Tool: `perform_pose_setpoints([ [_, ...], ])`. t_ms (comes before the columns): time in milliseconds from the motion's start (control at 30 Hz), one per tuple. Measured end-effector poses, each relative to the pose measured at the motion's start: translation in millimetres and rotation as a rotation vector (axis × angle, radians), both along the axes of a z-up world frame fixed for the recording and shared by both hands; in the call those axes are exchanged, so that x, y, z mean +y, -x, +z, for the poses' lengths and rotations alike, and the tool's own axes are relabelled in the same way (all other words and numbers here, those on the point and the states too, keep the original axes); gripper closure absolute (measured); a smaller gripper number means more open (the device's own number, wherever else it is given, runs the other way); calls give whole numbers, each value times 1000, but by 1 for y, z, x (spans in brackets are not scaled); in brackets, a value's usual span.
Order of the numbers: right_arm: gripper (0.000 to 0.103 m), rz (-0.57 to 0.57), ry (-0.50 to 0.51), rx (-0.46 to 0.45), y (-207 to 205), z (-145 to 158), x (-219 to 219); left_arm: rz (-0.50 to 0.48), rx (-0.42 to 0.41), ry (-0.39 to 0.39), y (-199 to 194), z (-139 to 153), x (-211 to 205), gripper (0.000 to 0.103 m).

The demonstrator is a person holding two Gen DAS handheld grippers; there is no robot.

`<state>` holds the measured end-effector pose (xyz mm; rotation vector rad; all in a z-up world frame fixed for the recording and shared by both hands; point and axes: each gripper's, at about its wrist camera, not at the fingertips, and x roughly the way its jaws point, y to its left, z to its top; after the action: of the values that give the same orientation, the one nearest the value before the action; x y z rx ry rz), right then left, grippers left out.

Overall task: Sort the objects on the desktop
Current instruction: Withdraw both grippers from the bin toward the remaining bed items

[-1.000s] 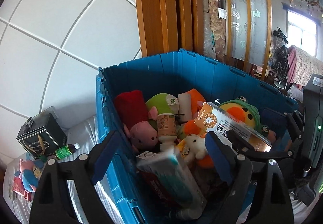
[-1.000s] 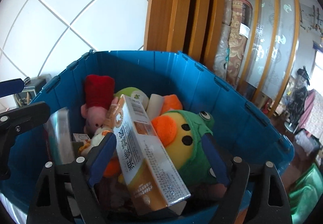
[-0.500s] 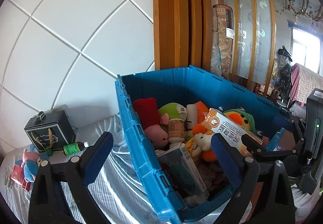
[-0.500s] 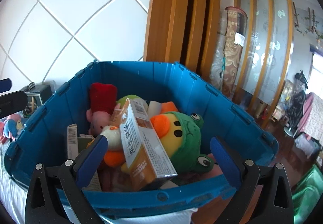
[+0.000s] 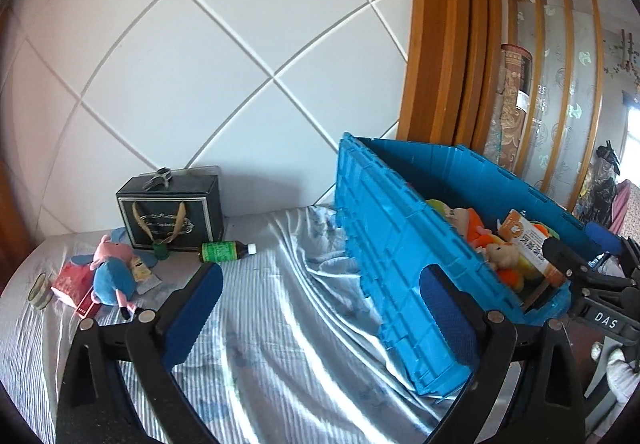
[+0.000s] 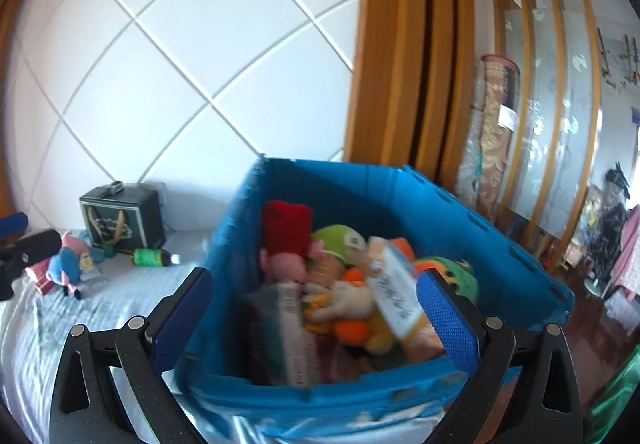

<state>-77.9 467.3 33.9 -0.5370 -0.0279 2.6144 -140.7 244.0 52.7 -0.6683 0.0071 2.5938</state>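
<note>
Now my left tool (image 5: pixel 320 308) gapes wide with nothing in it, over the striped sheet (image 5: pixel 260 344) beside the blue crate (image 5: pixel 384 244). My right tool (image 6: pixel 316 312) is released too, empty, facing the crate's toys and boxes. A plush pig (image 5: pixel 114 274) and green bottle (image 5: pixel 224 251) lie near the wall.

Ahead of the left gripper (image 5: pixel 320 276) and above it, I see a white wall (image 5: pixel 200 64) with diagonal grooves. To the right of this wall stands a wooden frame (image 5: pixel 440 44). Further right, a rolled carpet (image 5: pixel 514 104) stands upright in front of a glass screen (image 5: pixel 568 84) with wooden slats. Under the gripper lies a striped sheet (image 5: pixel 280 344), much wrinkled. Far to the right of the right gripper (image 6: pixel 314 278) I see a dark wooden floor (image 6: pixel 588 324).
</note>
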Motion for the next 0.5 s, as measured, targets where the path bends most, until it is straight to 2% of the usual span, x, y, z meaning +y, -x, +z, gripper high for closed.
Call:
perform_pose_setpoints([
  [267,0,110,8,-16,52,-1,-88,119,-76,-21,37,-31,-108,3],
  [500,0,236,73,-89,121,-28,-148,260,-168,-2,86,-75,-195,3],
])
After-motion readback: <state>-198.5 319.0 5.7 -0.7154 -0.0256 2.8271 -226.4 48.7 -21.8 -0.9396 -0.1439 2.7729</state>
